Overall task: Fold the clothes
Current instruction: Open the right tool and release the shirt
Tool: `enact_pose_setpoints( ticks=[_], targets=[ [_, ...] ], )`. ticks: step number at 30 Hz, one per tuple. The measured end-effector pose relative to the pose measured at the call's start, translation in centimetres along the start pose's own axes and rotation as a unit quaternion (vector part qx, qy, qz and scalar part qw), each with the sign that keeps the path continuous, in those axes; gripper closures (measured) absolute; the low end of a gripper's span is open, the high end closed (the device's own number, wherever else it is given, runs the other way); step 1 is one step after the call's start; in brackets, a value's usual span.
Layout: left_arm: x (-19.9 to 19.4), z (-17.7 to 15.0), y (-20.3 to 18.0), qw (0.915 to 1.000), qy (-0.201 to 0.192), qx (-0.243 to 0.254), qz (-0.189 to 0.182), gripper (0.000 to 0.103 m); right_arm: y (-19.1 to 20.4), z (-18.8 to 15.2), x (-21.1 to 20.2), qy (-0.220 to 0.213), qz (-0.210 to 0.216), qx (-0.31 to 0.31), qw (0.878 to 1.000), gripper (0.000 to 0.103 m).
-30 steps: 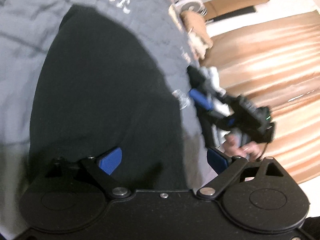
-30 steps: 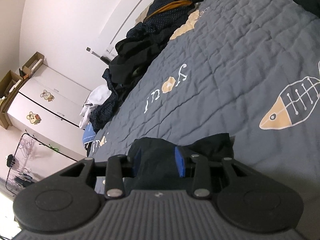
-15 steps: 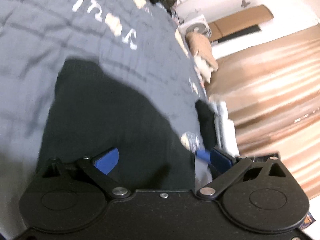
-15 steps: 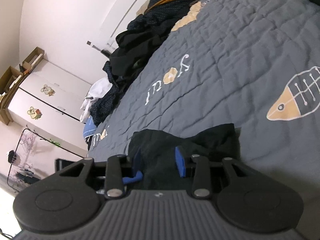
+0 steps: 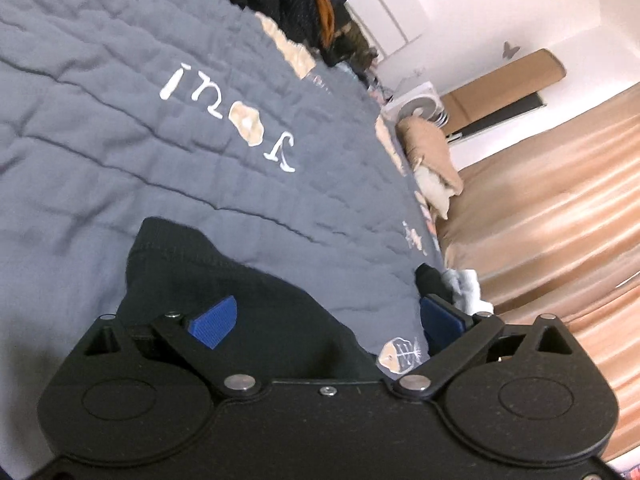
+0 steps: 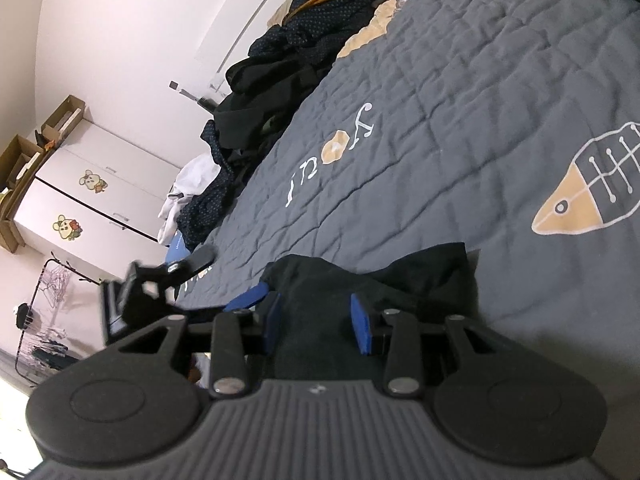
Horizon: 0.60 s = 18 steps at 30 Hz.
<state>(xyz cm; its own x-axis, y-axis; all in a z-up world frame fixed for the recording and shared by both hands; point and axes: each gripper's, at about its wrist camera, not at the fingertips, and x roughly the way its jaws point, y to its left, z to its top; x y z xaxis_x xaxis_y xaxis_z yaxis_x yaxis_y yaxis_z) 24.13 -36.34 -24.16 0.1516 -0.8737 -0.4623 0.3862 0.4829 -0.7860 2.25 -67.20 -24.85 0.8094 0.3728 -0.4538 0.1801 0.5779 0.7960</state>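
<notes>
Left wrist view: we see our left gripper (image 5: 328,318) w/ blue pads spread wide, holding nothing. The black garment (image 5: 224,280) lies on the grey quilt (image 5: 120,140) right under the near pad; the far pad sits past the cloth's edge, over bare quilt. A pile of dark clothes (image 5: 296,4) sits at the quilt's far end, tan curtains (image 5: 560,220) at right.

Right wrist view: our right gripper (image 6: 316,320) is part-open; the garment (image 6: 360,280) bunches up btwn the pads, but we can't tell if they pinch it. The left gripper (image 6: 240,300) pokes in just beside the cloth's edge. A fish print (image 6: 588,196) shows on the quilt (image 6: 460,100), white cabinets (image 6: 92,192) far off.
</notes>
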Motion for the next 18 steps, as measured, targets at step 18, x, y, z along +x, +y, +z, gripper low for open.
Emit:
enact_pose_setpoints(
  ticks=[18],
  targets=[
    [-11.5, -12.2, -3.7, 0.978, -0.065, 0.104, 0.169, 0.003, 4.3, -4.1, -0.5, -0.018, -0.074, -0.084, 0.993, 0.062]
  ],
)
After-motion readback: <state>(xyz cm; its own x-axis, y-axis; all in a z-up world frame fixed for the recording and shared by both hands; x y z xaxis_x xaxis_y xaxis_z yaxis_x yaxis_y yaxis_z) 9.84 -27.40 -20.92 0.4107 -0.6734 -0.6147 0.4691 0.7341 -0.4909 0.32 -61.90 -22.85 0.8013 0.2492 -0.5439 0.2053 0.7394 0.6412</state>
